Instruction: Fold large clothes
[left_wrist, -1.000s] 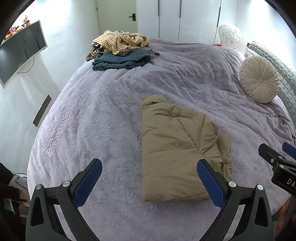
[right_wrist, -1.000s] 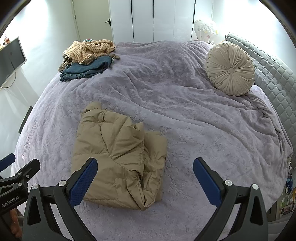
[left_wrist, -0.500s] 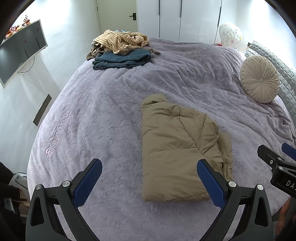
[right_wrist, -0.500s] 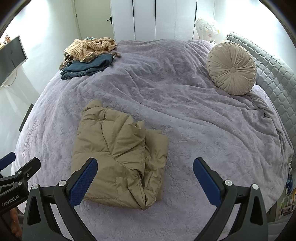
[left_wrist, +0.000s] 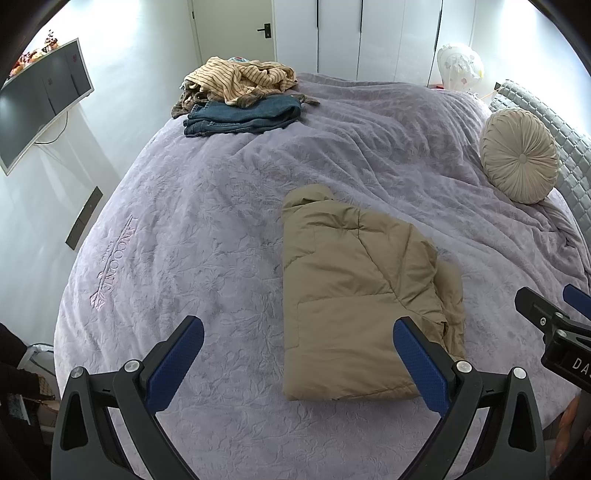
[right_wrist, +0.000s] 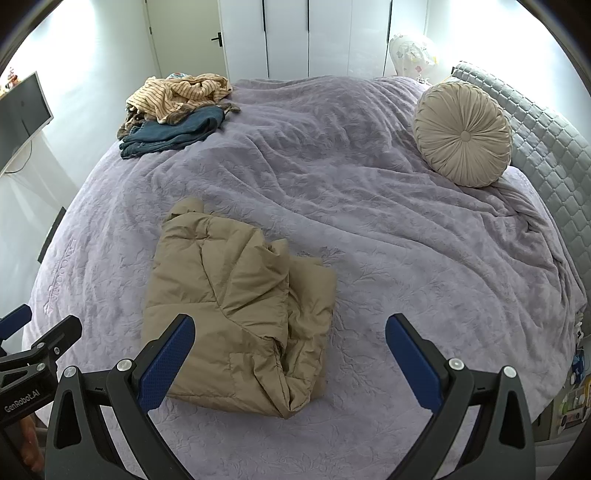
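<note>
On the bedspread an embroidered word beside an arrow is showing near the left edge — it is reading something like "ANCOONE", though I cannot be sure of each letter. On the left tongs, as seen from the right wrist view, the label is reading "GenRobot.AI"; on the right tongs only "DA" is showing in the left wrist view.

One khaki padded jacket is lying folded on the near part of the bed, quilted, with loose layers at its right side. One round pleated cushion is leaning at the headboard. One pile of clothes — a striped garment over folded jeans — is sitting at the far corner.

Both tongs are standing wide apart, holding nothing, above the near edge.
</note>
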